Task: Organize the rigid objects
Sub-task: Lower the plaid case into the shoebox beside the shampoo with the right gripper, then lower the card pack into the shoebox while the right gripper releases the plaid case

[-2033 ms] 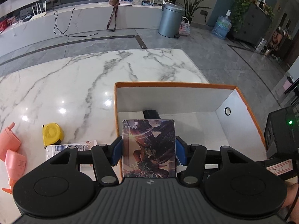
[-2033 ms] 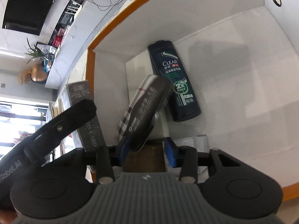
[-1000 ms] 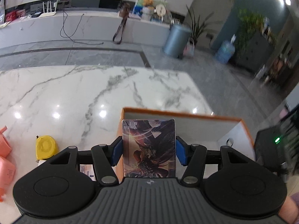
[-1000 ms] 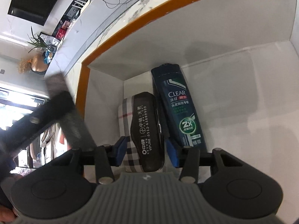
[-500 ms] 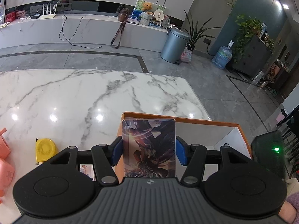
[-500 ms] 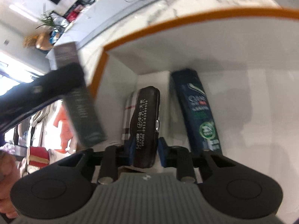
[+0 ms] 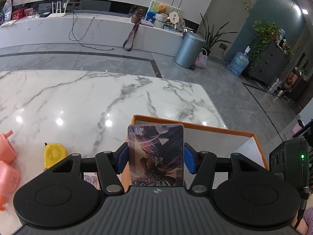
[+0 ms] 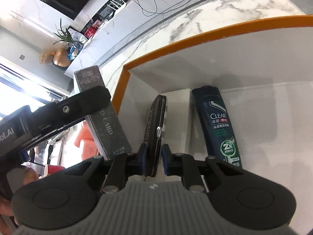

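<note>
Lying in orange-rimmed box: shampoo bottle; black case.

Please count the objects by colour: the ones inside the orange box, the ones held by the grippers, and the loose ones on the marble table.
Dark blue: 1, shampoo bottle lying in the box
Black: 1, flat case held on edge in the right gripper
Multicolour: 1, card box in the left gripper
Yellow: 1, tape measure
Pink: 2, plastic items
Total: 6
</note>
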A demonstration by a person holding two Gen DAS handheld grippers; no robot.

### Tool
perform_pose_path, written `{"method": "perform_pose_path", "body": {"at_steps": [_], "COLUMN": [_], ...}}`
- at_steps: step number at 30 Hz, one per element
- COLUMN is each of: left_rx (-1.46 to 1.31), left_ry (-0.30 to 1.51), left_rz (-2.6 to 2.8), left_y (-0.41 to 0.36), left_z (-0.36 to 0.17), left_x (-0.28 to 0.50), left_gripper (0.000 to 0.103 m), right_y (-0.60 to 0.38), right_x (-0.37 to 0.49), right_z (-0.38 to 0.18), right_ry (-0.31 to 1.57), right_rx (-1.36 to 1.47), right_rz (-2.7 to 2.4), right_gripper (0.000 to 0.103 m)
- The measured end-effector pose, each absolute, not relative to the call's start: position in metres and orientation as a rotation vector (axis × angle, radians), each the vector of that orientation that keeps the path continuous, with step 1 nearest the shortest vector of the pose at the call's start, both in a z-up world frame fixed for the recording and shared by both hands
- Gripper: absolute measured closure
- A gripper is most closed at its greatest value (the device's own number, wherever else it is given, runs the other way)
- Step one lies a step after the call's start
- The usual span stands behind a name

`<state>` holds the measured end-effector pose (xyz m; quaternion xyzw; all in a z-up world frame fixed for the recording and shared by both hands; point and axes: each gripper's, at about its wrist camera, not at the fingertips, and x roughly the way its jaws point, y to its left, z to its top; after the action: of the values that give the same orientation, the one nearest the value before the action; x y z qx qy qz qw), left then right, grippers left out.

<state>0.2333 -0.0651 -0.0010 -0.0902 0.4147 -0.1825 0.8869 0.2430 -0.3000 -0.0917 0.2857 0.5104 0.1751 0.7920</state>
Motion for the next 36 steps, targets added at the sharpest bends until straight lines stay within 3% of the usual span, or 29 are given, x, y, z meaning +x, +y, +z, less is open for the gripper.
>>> {"method": "perform_pose_path", "body": {"at_steps": [8,23,36], "left_rx": [-0.191,-0.168,-0.245], "left_ry": [0.869,0.810,0.971], "left_rz": [-0.365,-0.425,-0.563], "left_y": [-0.057,-0.082,-0.144], "left_z": [-0.001,0.023,-0.016], "left_x": [0.232,0.221,0.243], "left_gripper": [0.037,0.037,0.038], "right_y": [-0.300,-0.361,-0.424], "right_x": [0.246,0.213,0.191], "right_z": [-0.099,-0.054,-0.027], "right_ry": [1.121,0.995,0.901], "right_rx": [0.659,0.606,0.501], "right_rz": [0.335,0.231,0.023], "right_gripper": [0.088,0.091,0.092]}}
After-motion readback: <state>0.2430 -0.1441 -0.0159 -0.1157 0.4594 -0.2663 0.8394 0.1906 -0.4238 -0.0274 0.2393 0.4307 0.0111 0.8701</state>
